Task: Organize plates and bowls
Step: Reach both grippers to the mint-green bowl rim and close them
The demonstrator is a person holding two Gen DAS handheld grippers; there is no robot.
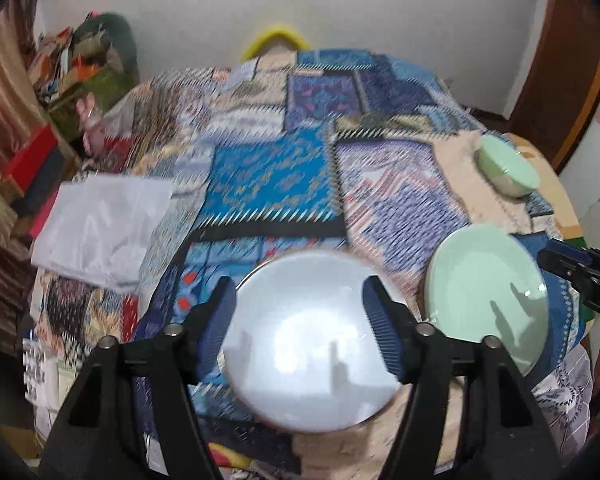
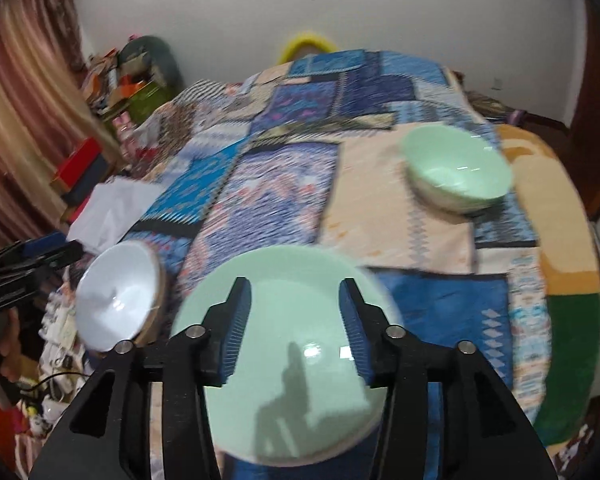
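We see a bed with a blue patchwork quilt [image 1: 268, 176]. Our left hand-held gripper [image 1: 300, 320] hangs released above the round white plate [image 1: 308, 344] on the quilt. Just right of that plate, our right hand-held gripper [image 2: 296, 324] hangs released above the round pale green plate [image 2: 296, 344]. The pale green bowl [image 2: 456, 168] sits farther back, right of the white plate.
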